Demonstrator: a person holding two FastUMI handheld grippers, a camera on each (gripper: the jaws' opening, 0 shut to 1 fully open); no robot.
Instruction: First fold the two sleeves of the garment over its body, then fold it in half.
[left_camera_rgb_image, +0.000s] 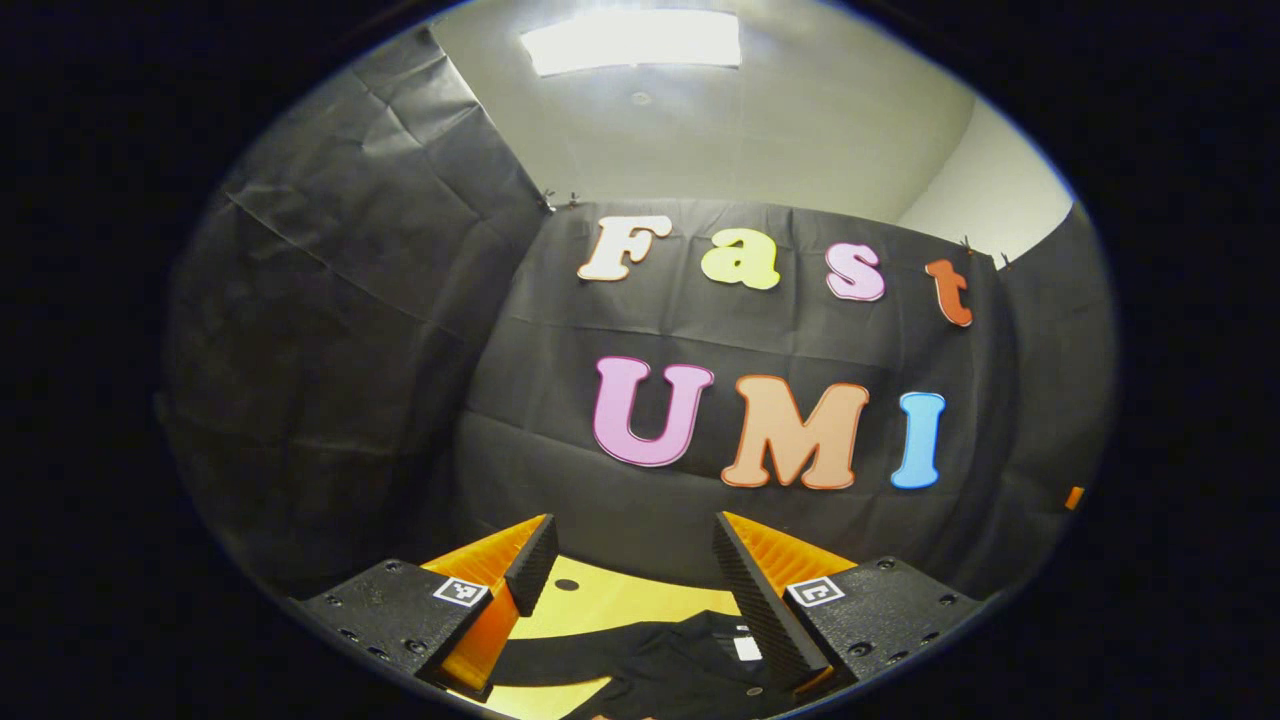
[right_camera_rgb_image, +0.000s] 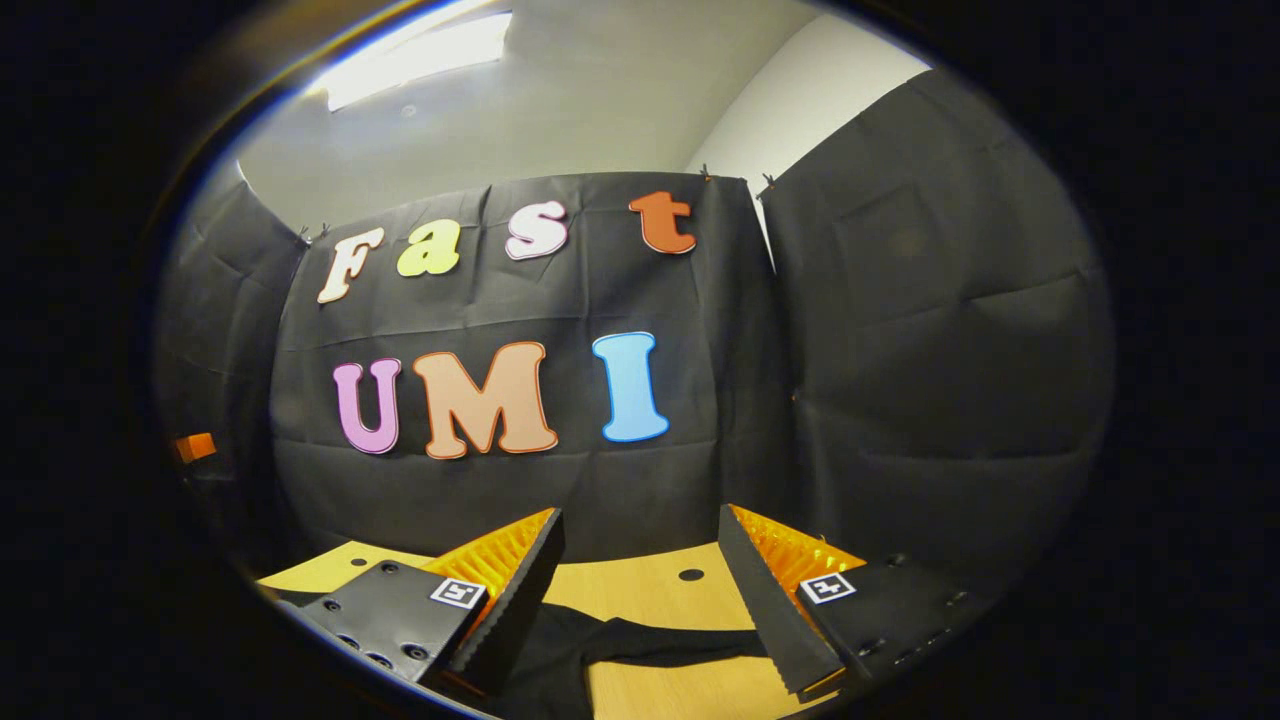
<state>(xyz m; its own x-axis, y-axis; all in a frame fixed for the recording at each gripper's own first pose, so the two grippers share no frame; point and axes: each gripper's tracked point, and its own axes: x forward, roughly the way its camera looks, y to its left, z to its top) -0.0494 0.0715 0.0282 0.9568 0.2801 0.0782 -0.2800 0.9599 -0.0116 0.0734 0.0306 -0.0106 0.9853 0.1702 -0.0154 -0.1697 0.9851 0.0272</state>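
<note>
My left tongs (left_camera_rgb_image: 632, 570) stand wide apart and grip nothing, held above the light wooden desk (left_camera_rgb_image: 610, 605). Below and between their fingers lies the black fabric garment (left_camera_rgb_image: 660, 665), flat on the desk, a small white tag at its neck. My right tongs (right_camera_rgb_image: 640, 570) are just as wide and bare, hovering over the desk (right_camera_rgb_image: 650, 590), where a black sleeve (right_camera_rgb_image: 665, 640) of the garment stretches across beneath them.

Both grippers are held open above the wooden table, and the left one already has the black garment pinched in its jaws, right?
Not quite. In the left gripper view the left gripper has its jaws spread apart, and the black garment lies on the wooden table below, unpinched. The right gripper is open too.
</note>
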